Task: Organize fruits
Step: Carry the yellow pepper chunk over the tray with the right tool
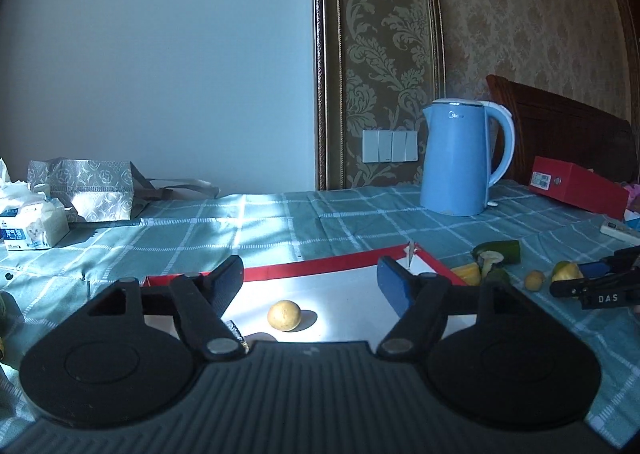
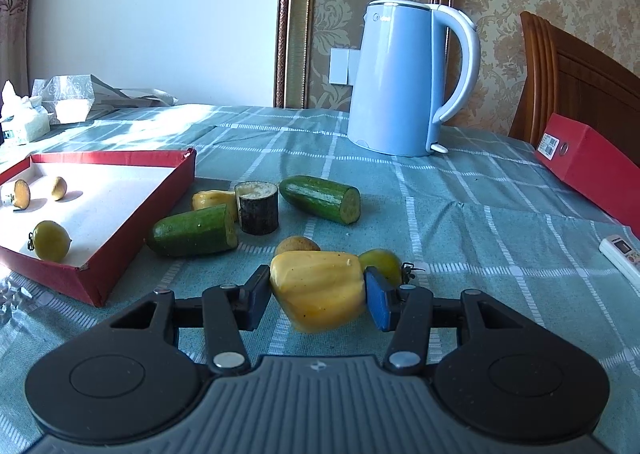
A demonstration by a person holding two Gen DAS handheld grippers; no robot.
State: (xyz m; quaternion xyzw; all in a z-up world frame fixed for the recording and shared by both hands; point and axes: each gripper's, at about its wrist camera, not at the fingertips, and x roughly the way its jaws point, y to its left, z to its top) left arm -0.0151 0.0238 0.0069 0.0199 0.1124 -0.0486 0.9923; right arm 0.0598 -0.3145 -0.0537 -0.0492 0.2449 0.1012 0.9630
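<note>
The yellow fruit piece (image 2: 320, 296) looks soft and smooth, so I think it may slip out or get squeezed if the right gripper (image 2: 318, 300), which holds it between closed jaws just above the tablecloth (image 2: 460, 214), tilts on the way to the red tray (image 2: 132, 210). It could also hit the cucumber halves (image 2: 192, 230) lying near the tray wall. The left gripper (image 1: 310, 282) hovers over the tray with open, empty jaws, pointing almost level above a small round fruit (image 1: 284, 315).
</note>
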